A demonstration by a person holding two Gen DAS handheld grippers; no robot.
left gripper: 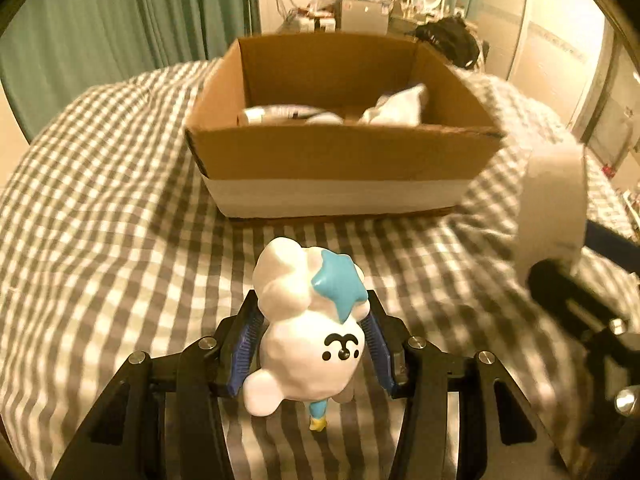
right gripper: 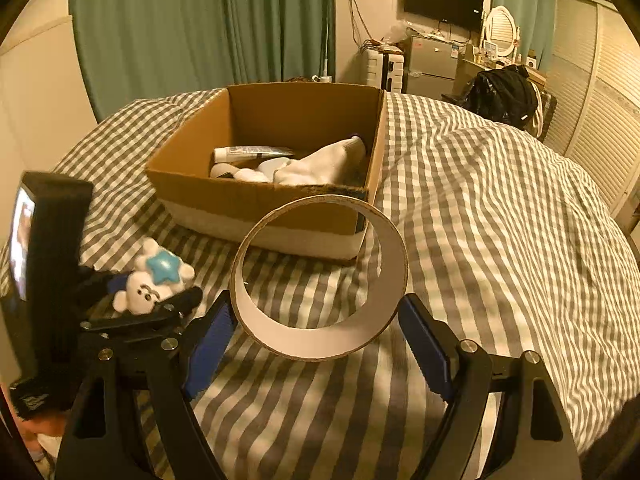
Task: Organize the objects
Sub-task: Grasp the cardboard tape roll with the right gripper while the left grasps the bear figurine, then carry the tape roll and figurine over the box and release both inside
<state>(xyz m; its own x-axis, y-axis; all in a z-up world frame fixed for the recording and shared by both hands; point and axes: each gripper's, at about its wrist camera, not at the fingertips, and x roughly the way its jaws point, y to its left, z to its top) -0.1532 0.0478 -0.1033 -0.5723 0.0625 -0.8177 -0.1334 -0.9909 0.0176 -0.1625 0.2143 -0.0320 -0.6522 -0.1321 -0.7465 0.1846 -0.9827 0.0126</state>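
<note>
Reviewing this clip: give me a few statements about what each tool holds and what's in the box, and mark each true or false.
1. The left tool is shut on the white figurine. True.
2. The figurine carries a red heart. False: it has a blue star.
3. The right tool grips the tape roll. True.
4. The cardboard box holds nothing. False: a white sock and a tube lie inside.
5. The box sits on a checked bedcover. True.
</note>
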